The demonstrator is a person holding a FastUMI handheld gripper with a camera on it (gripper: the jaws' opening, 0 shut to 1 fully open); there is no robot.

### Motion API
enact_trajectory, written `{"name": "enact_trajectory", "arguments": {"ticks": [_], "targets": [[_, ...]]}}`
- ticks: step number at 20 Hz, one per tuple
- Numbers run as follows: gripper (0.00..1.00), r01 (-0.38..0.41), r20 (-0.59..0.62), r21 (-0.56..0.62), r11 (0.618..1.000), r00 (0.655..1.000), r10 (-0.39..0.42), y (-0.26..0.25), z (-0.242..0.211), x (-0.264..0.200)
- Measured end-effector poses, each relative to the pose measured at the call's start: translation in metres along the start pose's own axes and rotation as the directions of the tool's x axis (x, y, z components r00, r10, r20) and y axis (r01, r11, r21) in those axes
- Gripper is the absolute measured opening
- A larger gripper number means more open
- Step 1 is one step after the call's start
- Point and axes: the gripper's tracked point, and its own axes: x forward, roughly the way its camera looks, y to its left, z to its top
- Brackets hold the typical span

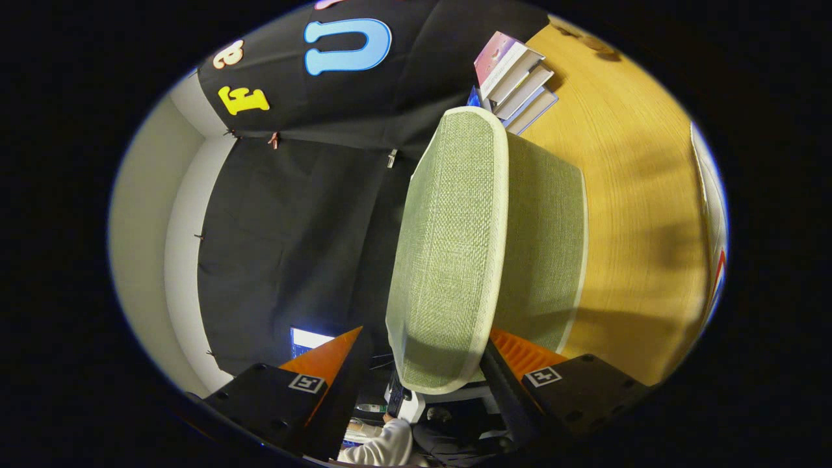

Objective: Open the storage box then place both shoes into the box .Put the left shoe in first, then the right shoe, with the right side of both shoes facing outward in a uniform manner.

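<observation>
Storage box [546,240] sits on the table [637,214], its green fabric lid [448,247] raised on edge between the parted fingers [426,380]. They touch nothing visibly. Swinging the lid fully toward 9 o'clock, clear of the books [517,78], should free the opening.

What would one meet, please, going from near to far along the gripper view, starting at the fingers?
Gripper, fingers either side of the lid's edge → green woven fabric storage-box lid with pale trim → stack of books on the wooden table.
</observation>
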Motion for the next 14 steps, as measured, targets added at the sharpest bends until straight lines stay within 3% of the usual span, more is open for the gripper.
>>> {"name": "enact_trajectory", "arguments": {"ticks": [1, 2, 4, 6, 7, 10, 14], "targets": [[0.94, 0.012, 0.013, 0.014, 1.0, 1.0, -0.013, 0.0, 0.004, 0.0], [0.78, 0.009, 0.025, 0.035, 0.999, 1.0, -0.01, 0.004, 0.005, -0.003], [0.75, -0.024, 0.022, 0.075, 0.997, 1.0, 0.022, 0.02, 0.003, -0.004], [0.57, -0.028, 0.013, 0.077, 0.997, 1.0, 0.027, 0.028, 0.001, -0.003], [0.56, -0.016, 0.0, 0.078, 0.997, 1.0, 0.016, 0.03, -0.002, -0.001], [0.09, 0.051, 0.001, 0.051, 0.997, 0.999, -0.051, 0.027, 0.002, 0.006], [0.06, 0.053, -0.022, 0.029, 0.998, 0.998, -0.052, 0.048, 0.005, 0.007]]}}
